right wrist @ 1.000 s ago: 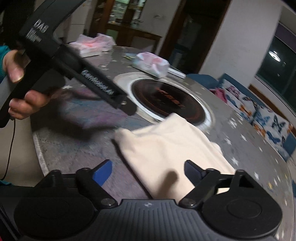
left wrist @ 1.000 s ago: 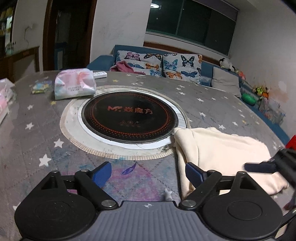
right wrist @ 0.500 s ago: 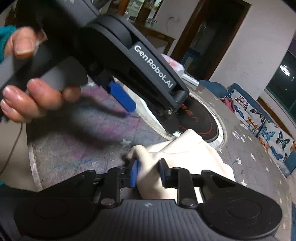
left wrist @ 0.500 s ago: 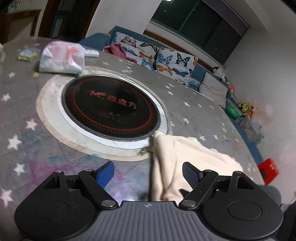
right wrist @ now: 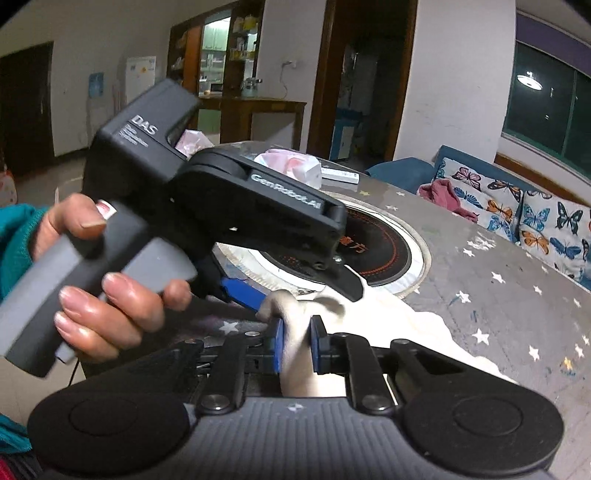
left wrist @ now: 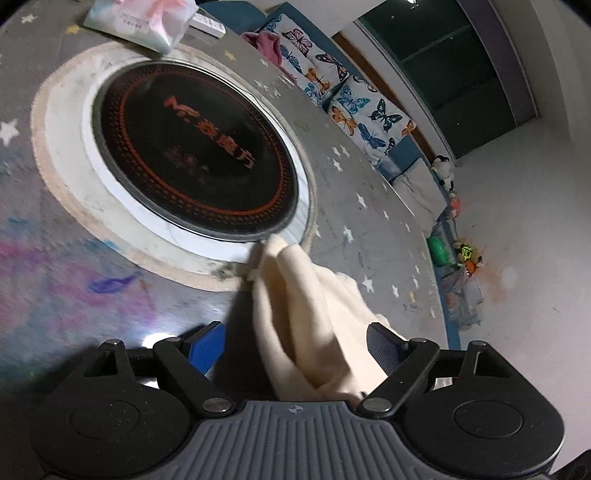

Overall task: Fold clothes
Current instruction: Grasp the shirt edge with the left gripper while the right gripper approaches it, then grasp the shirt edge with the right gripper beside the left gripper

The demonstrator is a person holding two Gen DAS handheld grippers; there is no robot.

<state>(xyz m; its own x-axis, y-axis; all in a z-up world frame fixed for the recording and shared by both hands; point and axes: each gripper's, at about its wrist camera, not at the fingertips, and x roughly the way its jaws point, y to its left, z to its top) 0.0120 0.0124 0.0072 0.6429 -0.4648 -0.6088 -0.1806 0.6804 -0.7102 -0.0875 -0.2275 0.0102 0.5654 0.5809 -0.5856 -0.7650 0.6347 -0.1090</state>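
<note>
Fingers point(right wrist: 277, 345) of the right gripper point(right wrist: 295, 345) are pinched nearly together on a bunched fold of the cream garment point(right wrist: 295, 354), cloth squeezed up btwn the two blue pads. Left gripper point(left wrist: 295, 345) has its fingers point(left wrist: 207, 347) spread wide, holding nothing; the garment point(left wrist: 306, 314) runs up btwn them w/o touching either pad that I can tell.

In the right view the left gripper point(right wrist: 258, 291) sits just beyond the pinched fold, held by the person's left hand point(right wrist: 110, 295) w/ a teal sleeve at the wrist. One blue pad shows right beside the cloth; whether it touches is unclear.

The garment lies on the bench point(left wrist: 369, 229), grey cover w/ white stars, partly lifted and ridged near the grippers, rest spread flat to the right. Its far tip touches the pale rim of the round black cooktop point(left wrist: 199, 162) set in the bench middle.

Farther back: a pink-white tissue pack point(left wrist: 147, 18) and a white remote point(left wrist: 207, 26) near the bench's far edge. Beyond, a blue sofa w/ butterfly cushions point(left wrist: 369, 110) and a pink cloth point(left wrist: 266, 40) on it.
</note>
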